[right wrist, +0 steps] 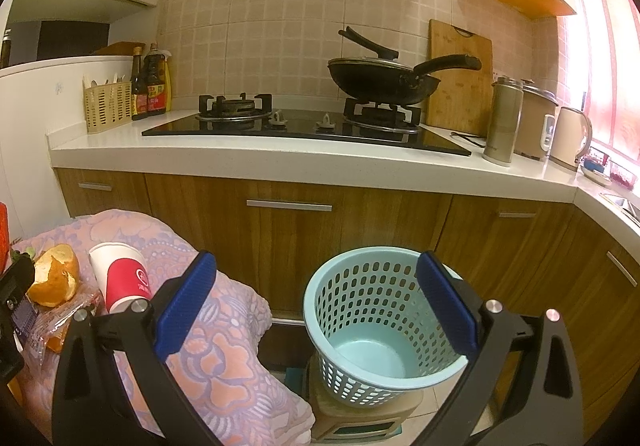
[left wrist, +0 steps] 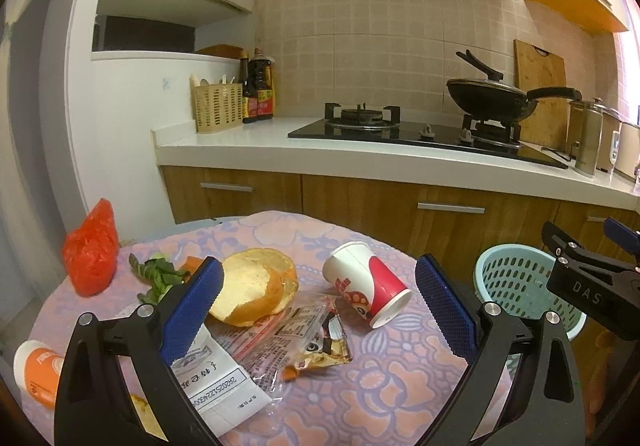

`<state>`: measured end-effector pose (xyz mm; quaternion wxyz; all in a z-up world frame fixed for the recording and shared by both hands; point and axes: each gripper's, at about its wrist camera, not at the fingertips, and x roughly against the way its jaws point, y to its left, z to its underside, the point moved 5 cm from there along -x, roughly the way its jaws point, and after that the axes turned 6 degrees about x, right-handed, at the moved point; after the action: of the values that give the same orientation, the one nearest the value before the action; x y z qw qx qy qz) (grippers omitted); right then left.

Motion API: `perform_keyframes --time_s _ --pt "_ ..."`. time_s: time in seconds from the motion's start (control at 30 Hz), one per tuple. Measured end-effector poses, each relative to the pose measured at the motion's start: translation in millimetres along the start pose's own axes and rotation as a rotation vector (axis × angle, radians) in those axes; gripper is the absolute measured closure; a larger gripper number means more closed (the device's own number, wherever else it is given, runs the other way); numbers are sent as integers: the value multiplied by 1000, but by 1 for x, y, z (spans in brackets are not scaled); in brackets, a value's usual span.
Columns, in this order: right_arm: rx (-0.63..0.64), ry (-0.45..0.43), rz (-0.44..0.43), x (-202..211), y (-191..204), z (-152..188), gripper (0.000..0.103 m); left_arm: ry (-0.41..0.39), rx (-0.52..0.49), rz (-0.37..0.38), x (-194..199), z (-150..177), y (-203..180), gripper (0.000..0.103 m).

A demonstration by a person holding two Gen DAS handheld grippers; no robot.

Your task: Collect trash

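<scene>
Trash lies on a table with a pink floral cloth (left wrist: pixel 384 378): a tipped red-and-white paper cup (left wrist: pixel 366 288), a large orange peel (left wrist: pixel 256 286), clear and brown snack wrappers (left wrist: pixel 296 342), a white printed receipt (left wrist: pixel 216 382), green leaves (left wrist: pixel 158 276), a red plastic bag (left wrist: pixel 92 250) and an orange-and-white cup (left wrist: pixel 36 370). My left gripper (left wrist: pixel 320 318) is open above the wrappers, empty. A light blue perforated basket (right wrist: pixel 380 326) stands beside the table, empty. My right gripper (right wrist: pixel 316 314) is open and empty in front of the basket; it also shows in the left wrist view (left wrist: pixel 592 270).
A white kitchen counter (right wrist: pixel 280 161) runs behind, with a gas hob (right wrist: pixel 304 125), a black wok (right wrist: pixel 384 79), sauce bottles (right wrist: pixel 150 85), a utensil basket (right wrist: pixel 106 105), a steel flask (right wrist: pixel 502 121) and a kettle (right wrist: pixel 568 141). Wooden cabinets (right wrist: pixel 320 230) stand below. The basket sits on a box (right wrist: pixel 360 422).
</scene>
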<state>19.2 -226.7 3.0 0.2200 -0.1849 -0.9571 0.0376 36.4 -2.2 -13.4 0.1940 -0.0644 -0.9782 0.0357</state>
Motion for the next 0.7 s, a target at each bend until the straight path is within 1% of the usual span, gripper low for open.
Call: perform_keyframes --time_s 0.13,0.7 --pt "-17 -7 0 1 -2 -1 8 -15 -3 -17 1 2 -1 9" --pt "-6 -14 -5 2 2 -2 8 -22 2 -17 3 -1 1 9"
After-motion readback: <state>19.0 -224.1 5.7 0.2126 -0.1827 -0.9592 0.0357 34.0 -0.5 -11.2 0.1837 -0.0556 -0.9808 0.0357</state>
